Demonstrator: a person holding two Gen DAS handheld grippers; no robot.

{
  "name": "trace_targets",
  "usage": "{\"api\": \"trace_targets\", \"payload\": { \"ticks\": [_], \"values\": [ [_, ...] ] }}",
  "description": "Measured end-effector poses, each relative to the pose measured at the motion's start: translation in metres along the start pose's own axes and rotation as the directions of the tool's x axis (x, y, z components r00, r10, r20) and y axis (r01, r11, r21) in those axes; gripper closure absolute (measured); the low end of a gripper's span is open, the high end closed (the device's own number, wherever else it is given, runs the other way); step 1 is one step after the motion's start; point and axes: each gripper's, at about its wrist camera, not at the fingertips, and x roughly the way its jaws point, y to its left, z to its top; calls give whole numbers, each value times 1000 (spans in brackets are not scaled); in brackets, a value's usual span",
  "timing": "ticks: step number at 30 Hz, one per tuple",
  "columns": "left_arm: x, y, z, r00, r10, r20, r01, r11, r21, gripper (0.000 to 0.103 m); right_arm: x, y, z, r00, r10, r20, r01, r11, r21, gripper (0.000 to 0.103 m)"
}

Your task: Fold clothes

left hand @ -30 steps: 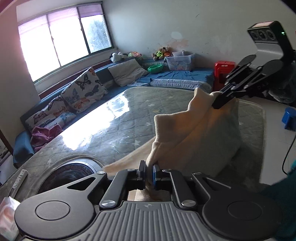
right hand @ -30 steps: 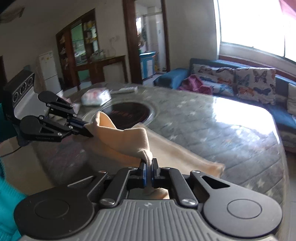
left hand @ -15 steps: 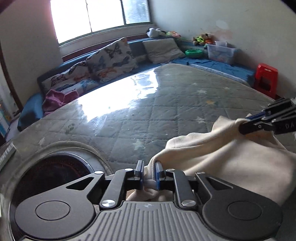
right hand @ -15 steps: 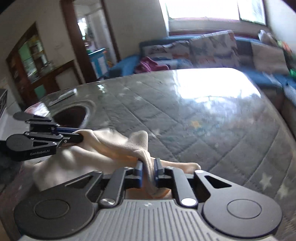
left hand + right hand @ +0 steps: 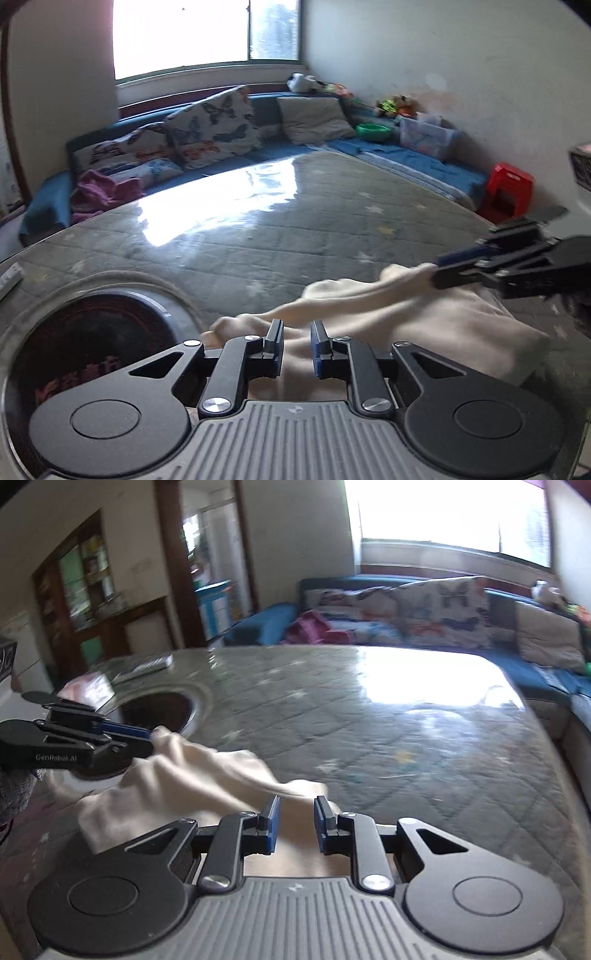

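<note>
A cream cloth (image 5: pixel 424 325) lies bunched on the quilted grey table (image 5: pixel 295 221), near its front edge. My left gripper (image 5: pixel 297 339) stands open over the cloth's left end, with fabric showing in the gap between its blue pads. Off to the right, the right gripper (image 5: pixel 437 267) has its fingertips at the cloth's raised right corner. In the right wrist view my right gripper (image 5: pixel 295 816) is open above the cloth (image 5: pixel 177 775), and the left gripper (image 5: pixel 149 738) touches a lifted corner at the left.
A round dark cooker plate (image 5: pixel 85 332) is set into the table left of the cloth. A remote (image 5: pixel 147 664) and a tissue pack (image 5: pixel 86 688) lie beyond it. A blue sofa with butterfly cushions (image 5: pixel 210 129) and a red stool (image 5: pixel 509 192) border the table.
Both grippers came down from holding the cloth in the air to table height. Their jaws have widened from shut on the cloth to open, and the cloth has sunk onto the table.
</note>
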Motion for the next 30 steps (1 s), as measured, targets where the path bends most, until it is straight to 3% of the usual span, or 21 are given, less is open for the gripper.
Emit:
{"api": "trace_targets", "payload": {
  "ticks": [5,12,19,21,23,25,30],
  "values": [
    [12,-3,3,1000,-14,-17,14,1000,-8,85,28,16,12,998,36,-49,-37,999,-14,84],
    [35,19,4,997,74,-8,-75,992,-101,83,51,15,14,998,-29,-52,30,999,19,78],
    [-3,33,-3,996,75,57,-63,979,-193,83,47,28,30,999,15,-45,-17,999,-34,76],
    [-19,31,-9,995,75,64,-61,978,-199,77,55,36,34,997,36,-67,-40,997,-62,76],
    [-32,30,-18,996,79,51,-67,975,-213,71,65,43,36,996,35,-84,-43,995,-93,76],
    [-41,27,-29,997,72,23,-64,971,-230,70,79,48,39,994,22,-105,-33,994,-106,76],
    [-47,24,-53,996,85,-35,-91,958,-272,61,98,49,49,994,10,-105,-17,997,-72,74]
  ]
}}
